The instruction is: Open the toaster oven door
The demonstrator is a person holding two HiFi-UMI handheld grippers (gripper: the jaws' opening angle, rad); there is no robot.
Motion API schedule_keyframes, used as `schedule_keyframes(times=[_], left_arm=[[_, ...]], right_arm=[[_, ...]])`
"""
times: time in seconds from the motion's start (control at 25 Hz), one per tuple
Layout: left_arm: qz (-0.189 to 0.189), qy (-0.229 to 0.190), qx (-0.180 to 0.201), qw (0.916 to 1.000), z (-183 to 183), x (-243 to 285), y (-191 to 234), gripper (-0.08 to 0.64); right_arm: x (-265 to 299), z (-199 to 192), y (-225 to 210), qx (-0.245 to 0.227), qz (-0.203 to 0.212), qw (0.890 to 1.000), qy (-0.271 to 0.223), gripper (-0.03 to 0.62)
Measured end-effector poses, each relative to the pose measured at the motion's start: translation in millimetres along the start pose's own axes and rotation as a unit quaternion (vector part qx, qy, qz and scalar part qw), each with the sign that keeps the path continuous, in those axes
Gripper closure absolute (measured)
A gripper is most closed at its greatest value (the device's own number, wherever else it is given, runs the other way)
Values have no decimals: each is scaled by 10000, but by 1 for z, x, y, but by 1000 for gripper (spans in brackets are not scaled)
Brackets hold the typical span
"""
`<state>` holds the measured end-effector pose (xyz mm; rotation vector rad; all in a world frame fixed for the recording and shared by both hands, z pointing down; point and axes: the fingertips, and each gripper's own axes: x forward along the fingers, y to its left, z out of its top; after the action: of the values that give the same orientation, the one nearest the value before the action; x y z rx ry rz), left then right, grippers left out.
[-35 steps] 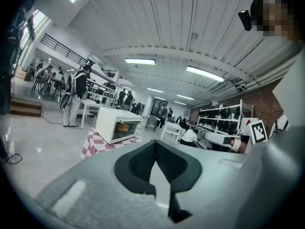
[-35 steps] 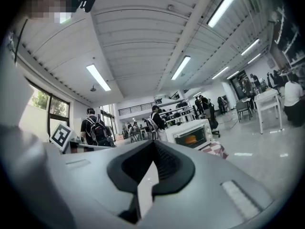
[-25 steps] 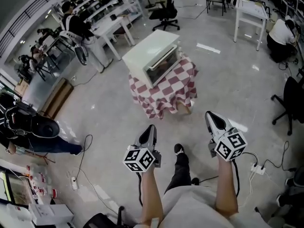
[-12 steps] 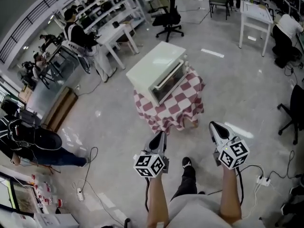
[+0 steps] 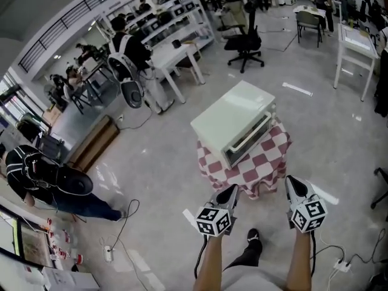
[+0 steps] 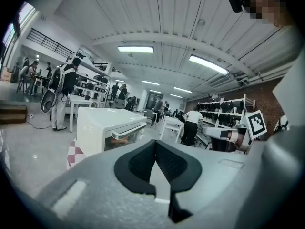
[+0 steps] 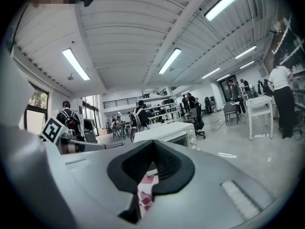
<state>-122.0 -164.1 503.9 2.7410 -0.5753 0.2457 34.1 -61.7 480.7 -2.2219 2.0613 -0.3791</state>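
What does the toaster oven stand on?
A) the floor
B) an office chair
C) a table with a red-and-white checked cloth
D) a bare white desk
C: the toaster oven sits on top of the checked cloth in the head view.

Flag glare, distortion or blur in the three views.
Head view: fisheye bends straight lines, light streaks glare off the floor, oven sharp. Left gripper view: black round vignette, left tool close up looks soft. Right gripper view: same vignette, ceiling lights blown out.
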Motion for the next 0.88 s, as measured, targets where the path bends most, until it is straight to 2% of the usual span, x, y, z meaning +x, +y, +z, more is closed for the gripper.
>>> schedule_keyframes(times=[0.16, 0.36, 0.56, 0.68, 0.88], left_arm=[[65, 252, 151, 9995, 6, 20, 41, 554], [59, 369, 69, 9993, 11, 52, 92, 554], [-25, 234, -114, 9997, 21, 83, 128, 554], [37, 193, -259, 9995, 16, 94, 148, 554], [145, 268, -400, 9987, 5, 119, 148, 554]], right_arm=[[63, -10, 5, 180, 149, 9997, 33, 591], [136, -31, 23, -194, 447, 9981, 384, 591], [179, -31, 6, -794, 106, 9952, 569, 591], [196, -39, -2, -995, 63, 9925, 702, 591], [209, -39, -19, -1257, 18, 9873, 968, 591]])
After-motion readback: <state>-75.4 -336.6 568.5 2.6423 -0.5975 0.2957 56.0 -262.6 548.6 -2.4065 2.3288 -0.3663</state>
